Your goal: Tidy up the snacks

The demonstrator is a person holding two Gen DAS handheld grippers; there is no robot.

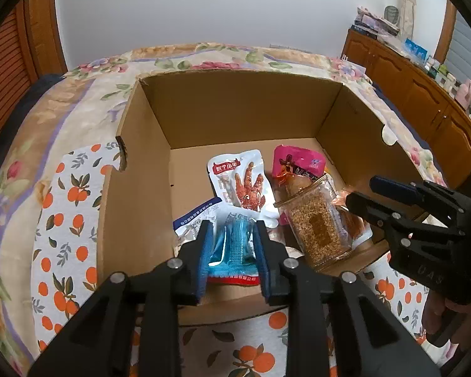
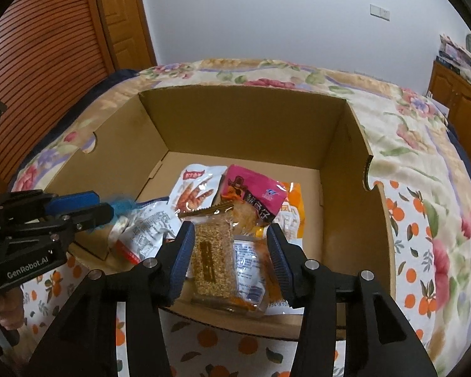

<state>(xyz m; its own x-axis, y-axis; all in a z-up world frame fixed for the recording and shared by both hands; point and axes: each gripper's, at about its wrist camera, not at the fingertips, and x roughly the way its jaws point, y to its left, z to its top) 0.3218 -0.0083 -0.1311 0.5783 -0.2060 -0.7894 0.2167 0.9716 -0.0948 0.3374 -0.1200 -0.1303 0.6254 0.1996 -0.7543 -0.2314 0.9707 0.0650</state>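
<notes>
A brown cardboard box (image 1: 235, 110) sits on a flowery bed cover (image 1: 62, 213). Snack packs lie at the near side of the box floor. The left gripper (image 1: 232, 245) has its blue pads on both sides of a blue snack pack (image 1: 232, 251), but they look a bit loose, not squeezing. The right gripper (image 2: 230, 257) is open, and a see-through pack of a seed bar (image 2: 212, 257) lies between its fingers. A pink pack (image 2: 251, 194) lies farther back in the box, and a chicken-foot pack (image 1: 241, 182) lies beside the pink one.
</notes>
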